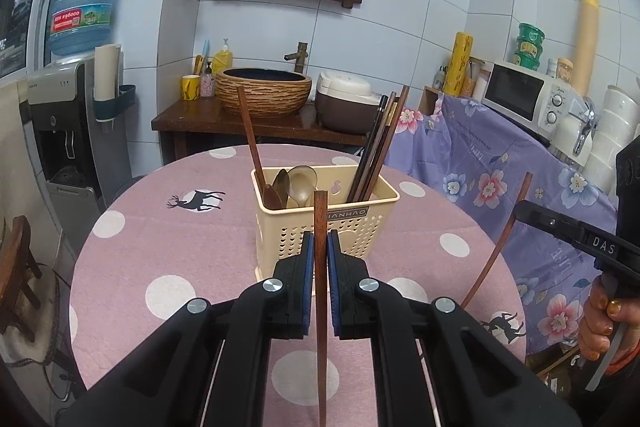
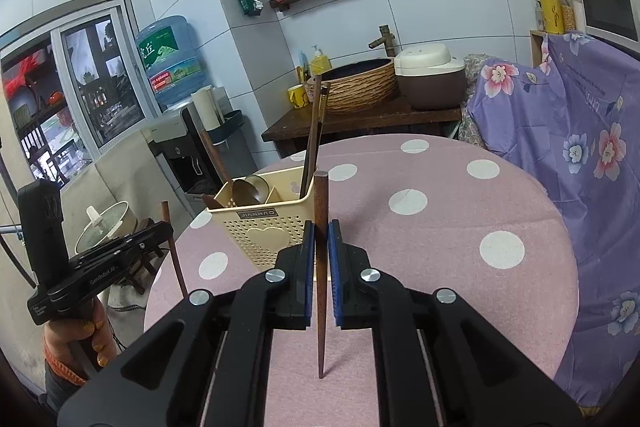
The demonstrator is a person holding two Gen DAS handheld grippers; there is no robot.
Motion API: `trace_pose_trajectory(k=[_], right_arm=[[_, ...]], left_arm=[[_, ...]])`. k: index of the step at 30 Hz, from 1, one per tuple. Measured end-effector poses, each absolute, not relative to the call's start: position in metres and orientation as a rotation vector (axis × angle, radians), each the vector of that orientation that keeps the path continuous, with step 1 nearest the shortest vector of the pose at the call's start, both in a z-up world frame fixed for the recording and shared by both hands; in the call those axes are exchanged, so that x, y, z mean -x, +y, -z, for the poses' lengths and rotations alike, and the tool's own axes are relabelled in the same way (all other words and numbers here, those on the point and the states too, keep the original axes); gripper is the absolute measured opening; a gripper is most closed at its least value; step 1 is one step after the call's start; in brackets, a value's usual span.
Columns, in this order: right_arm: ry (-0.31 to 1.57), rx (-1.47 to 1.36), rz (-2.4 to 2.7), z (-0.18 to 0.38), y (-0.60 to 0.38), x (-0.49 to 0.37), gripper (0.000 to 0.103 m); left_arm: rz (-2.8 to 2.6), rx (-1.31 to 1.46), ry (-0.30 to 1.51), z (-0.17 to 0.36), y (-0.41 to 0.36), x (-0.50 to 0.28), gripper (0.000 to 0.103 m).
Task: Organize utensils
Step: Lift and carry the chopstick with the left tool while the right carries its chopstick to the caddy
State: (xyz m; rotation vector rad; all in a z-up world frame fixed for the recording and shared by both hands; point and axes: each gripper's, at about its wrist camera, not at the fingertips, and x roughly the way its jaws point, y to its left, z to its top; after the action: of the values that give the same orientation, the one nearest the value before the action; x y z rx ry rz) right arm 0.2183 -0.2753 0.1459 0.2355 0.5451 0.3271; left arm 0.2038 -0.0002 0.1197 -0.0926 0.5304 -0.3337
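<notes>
Chopsticks are held one in each gripper, above the pink dotted table [image 1: 132,291]. The left gripper [image 1: 320,247] is closed on the left chopstick [image 1: 320,307]; its blue pads press the wood from both sides. This stick stands almost upright, with the square thick end up and the thin end going down out of the picture. The right gripper [image 2: 320,245] is closed on the right chopstick [image 2: 321,287] in the same way, thick end up and sharp tip pointing down at the table.

Just behind both sticks stands a cream basket [image 1: 348,227] on the table. Its left compartment has spoons [image 1: 298,185] and its right compartment has more chopsticks [image 1: 380,143] that lean to the right.

The table is round, with white dots and deer pictures. Behind it are a dark wooden counter [image 1: 192,117] with a woven basin [image 1: 264,93] and a rice cooker [image 1: 348,103]. A water dispenser [image 1: 64,131] stands at the left and a microwave [image 1: 528,95] at the right. The walls are white tile.
</notes>
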Motion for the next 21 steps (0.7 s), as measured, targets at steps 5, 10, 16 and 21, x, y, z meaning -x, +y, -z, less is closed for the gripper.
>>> trace_pose_trajectory(k=[5,10,16,21], right_arm=[[0.541,-0.237,-0.344,-0.149,-0.277,-0.217,0.008],[0.531,-0.223,-0.37,-0.16,-0.274,-0.219,0.008],[0.5,-0.174,-0.406,-0.192,-0.263,-0.229,0.008],[0.405,-0.157,-0.412,-0.25,-0.253,-0.247,0.008]], left_arm=[[0.355,0.096,0.521,-0.126,0.001,-0.2,0.008],[0.378,0.105,0.508,-0.135,0.003,-0.201,0.008],[0.409,0.103,0.463,-0.167,0.003,-0.208,0.008],[0.397,0.156,0.372,-0.228,0.013,-0.232,0.008]])
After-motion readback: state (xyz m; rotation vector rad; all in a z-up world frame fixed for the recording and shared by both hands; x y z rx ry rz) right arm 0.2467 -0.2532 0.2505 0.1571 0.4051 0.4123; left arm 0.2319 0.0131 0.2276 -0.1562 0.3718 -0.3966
